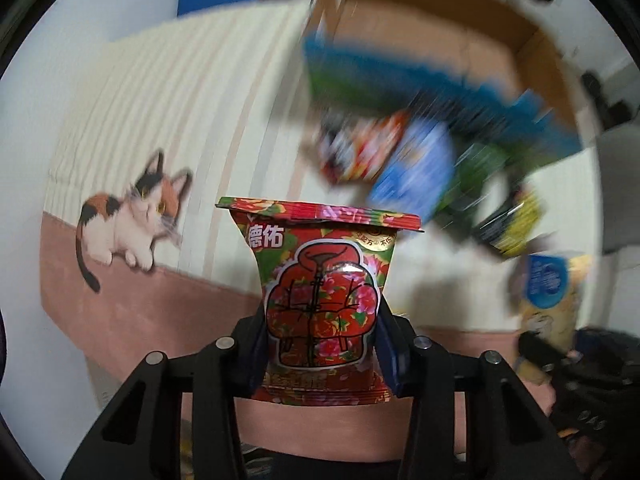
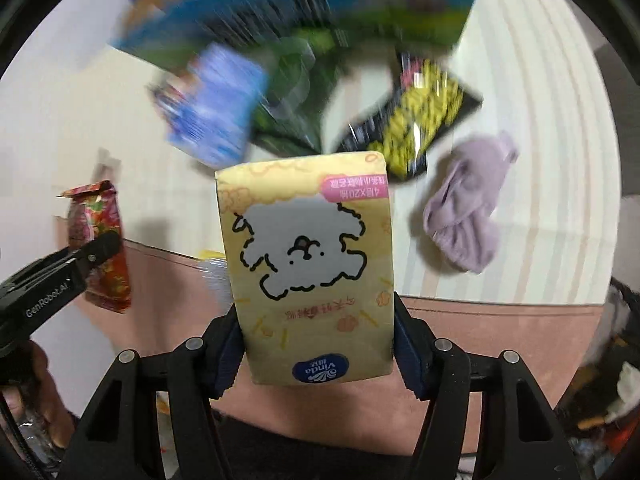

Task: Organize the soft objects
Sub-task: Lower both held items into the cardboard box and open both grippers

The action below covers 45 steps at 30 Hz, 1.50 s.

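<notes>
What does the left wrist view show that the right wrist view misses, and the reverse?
Only the left wrist view shows the cat picture on the mat and the cardboard box's brown inside. Only the right wrist view shows the purple cloth and the yellow tissue pack's printed face. Both show the red floral packet in the left hand-held gripper, the tissue pack in the right hand-held gripper, and the blurred packet pile.
</notes>
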### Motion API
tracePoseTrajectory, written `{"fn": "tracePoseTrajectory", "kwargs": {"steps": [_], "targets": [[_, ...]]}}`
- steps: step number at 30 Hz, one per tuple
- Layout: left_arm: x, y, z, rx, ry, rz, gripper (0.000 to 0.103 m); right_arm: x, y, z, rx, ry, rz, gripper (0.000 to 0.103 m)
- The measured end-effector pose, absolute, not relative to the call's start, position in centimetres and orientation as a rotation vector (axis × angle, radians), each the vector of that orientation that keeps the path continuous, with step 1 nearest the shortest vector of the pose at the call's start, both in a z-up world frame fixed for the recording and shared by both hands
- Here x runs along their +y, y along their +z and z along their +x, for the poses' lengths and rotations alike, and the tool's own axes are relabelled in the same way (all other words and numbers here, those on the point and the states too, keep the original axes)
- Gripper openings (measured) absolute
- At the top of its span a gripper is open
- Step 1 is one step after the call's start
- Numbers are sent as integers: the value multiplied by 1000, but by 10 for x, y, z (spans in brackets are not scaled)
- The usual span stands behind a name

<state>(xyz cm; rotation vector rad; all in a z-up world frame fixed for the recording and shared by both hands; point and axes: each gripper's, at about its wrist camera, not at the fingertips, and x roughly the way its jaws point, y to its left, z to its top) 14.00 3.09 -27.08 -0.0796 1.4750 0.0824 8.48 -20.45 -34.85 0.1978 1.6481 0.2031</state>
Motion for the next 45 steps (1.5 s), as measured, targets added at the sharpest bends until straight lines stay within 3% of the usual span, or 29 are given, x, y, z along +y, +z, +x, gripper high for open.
{"fn": "tracePoseTrajectory", "kwargs": {"steps": [3,8,12,22,36,39,41,43,45], "targets": [[3,-227,182,1430,14,-112,42,-212,-305,86,1570,246,228,66],[-20,-213,276,1407,-75,-103,42,-231,-214,139,1469,286,251,66],[-31,-234,352,1455,-136,-117,42,-232,-209,200,1421,219,231,66],[-55,-335,492,1626,-209,-77,42,-233,-284,338,1496,66,182,66],[-90,-381,521,1714,-275,16,43,-229,-361,404,1577,-33,159,67],[-90,-373,521,1706,-282,19,60,-226,-360,401,1586,-35,156,77],[-87,-362,519,1670,-277,35,84,-224,-353,396,1577,-31,155,81],[-83,-352,514,1638,-260,53,87,-223,-343,392,1566,-43,132,82],[-79,-340,508,1611,-249,67,96,-222,-333,383,1554,-43,124,96]]}}
